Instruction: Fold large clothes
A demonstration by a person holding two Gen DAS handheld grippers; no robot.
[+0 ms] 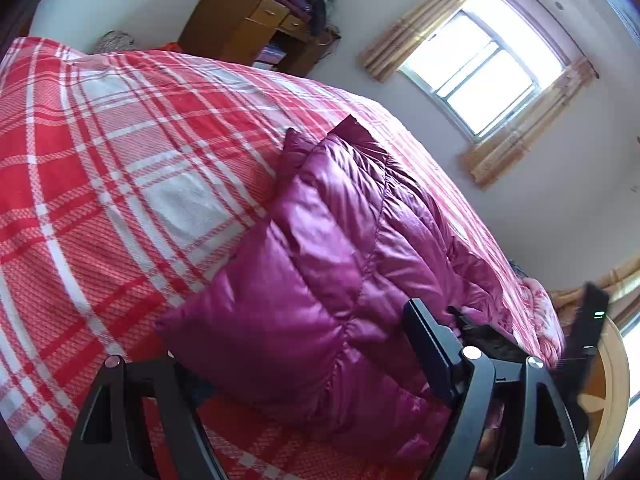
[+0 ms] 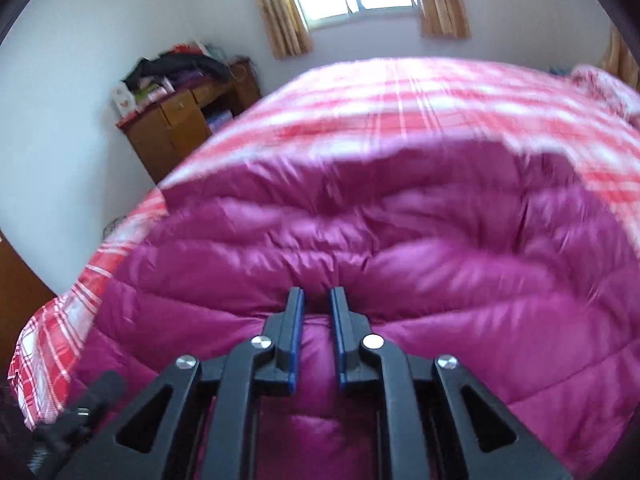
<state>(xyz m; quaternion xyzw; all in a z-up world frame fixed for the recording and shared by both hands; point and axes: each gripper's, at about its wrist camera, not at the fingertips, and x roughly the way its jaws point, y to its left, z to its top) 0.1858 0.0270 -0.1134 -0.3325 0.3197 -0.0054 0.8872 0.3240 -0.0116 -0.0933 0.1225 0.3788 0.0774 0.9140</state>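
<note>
While pinched by right tongs [image 2: 316, 300] | magenta down jacket [image 2: 360, 240] | puffy, quilted, glossy

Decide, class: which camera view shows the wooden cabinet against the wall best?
The left wrist view. There the wooden cabinet is sharp: its drawers and the pile of things on top read clearly beyond the plaid bed. The right wrist view also shows the cabinet, but motion blur softens it and the bed hides its lower part.

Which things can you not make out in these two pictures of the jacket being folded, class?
- Left gripper: left wrist view, left finger hidden behind the purple jacket.
- Bed: right wrist view, motion-blurred; near part under the jacket.
- Cabinet clutter: both views, too small.
</note>
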